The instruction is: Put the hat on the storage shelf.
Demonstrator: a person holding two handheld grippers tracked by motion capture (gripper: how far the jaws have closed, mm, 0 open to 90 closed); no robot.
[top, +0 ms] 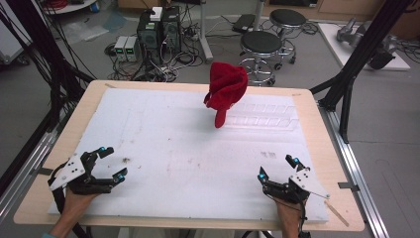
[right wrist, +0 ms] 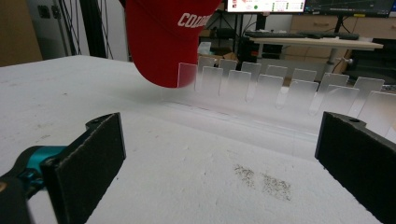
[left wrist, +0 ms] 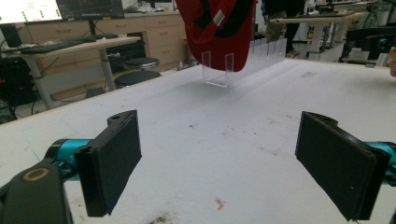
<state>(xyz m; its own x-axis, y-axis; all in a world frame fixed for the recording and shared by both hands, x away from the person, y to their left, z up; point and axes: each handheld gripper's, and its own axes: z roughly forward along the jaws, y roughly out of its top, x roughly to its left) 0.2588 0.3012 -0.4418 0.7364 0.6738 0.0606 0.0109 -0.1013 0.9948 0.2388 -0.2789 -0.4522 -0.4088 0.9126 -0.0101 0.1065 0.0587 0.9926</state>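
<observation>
Cap (top: 226,89) perched on the rack (top: 262,116) at the table's (top: 307,148) far side; left gripper (top: 110,164) and right gripper (top: 277,167) at the near corners, well apart.

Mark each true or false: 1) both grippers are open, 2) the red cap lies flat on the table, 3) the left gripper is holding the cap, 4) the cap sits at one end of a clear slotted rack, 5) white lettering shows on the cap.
1) True: the left gripper and the right gripper both stand with jaws apart, nothing between them.
2) False: the red cap is propped up on the clear rack.
3) False: the cap is far from both grippers, at the far side of the table.
4) True.
5) True, in the right gripper view.
</observation>
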